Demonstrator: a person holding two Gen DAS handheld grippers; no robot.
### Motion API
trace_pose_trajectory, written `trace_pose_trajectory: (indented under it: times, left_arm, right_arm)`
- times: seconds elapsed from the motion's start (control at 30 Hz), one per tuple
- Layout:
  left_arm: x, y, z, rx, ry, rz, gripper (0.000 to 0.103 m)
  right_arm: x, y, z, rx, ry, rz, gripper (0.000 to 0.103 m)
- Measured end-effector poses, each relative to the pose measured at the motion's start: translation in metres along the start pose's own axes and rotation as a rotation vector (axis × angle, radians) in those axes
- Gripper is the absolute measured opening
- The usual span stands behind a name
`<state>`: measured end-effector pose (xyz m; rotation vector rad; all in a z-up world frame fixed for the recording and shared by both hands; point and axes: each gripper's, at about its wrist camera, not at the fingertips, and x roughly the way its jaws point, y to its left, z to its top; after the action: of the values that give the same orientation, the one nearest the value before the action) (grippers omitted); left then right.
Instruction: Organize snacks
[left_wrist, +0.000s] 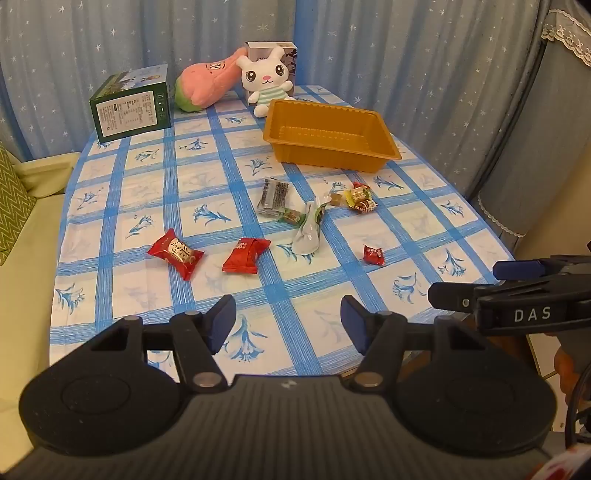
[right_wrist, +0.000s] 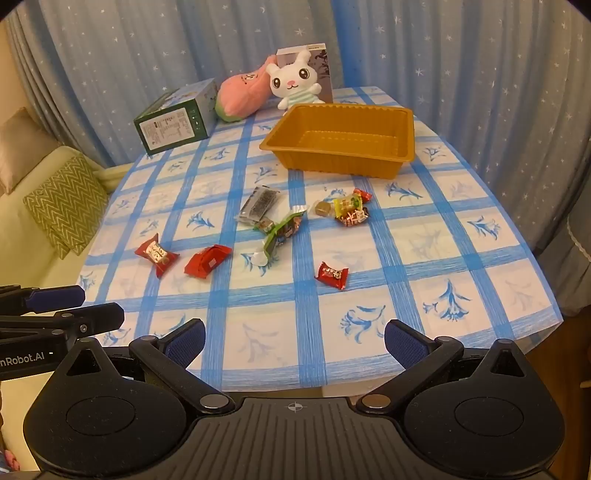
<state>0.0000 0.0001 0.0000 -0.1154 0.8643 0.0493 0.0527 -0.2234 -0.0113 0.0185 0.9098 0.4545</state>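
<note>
An empty gold plastic tray (left_wrist: 384, 149) (right_wrist: 291, 149) stands at the far middle of the table. Several wrapped snacks lie in front of it: two red packets (left_wrist: 176, 253) (left_wrist: 246, 255) at the left, a small red candy (left_wrist: 373, 254) (right_wrist: 331, 275), a dark packet (left_wrist: 273, 195) (right_wrist: 258, 204), a green-and-white packet (left_wrist: 308, 228) (right_wrist: 281, 233) and a small colourful pile (left_wrist: 359, 198) (right_wrist: 349, 209). My left gripper (left_wrist: 288, 323) is open and empty above the near table edge. My right gripper (right_wrist: 294, 341) is open and empty at the near edge; it also shows in the left wrist view (left_wrist: 476, 284).
A green box (left_wrist: 131, 105) (right_wrist: 173, 123), a pink plush (left_wrist: 207, 81) (right_wrist: 242, 94), a white rabbit plush (left_wrist: 266, 79) (right_wrist: 295, 83) and a box behind it stand at the far end. Blue curtains hang behind. A pale sofa with a green cushion (right_wrist: 62, 206) is at the left.
</note>
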Motion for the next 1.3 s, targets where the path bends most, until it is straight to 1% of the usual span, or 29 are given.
trace_pose_trajectory:
  times: [1.3]
  left_arm:
    - [-0.0001,0.0000,0.0000,-0.001,0.001,-0.002,0.060]
  right_arm:
    - [0.0045,0.0044,0.0026,-0.001,0.000,0.000,0.103]
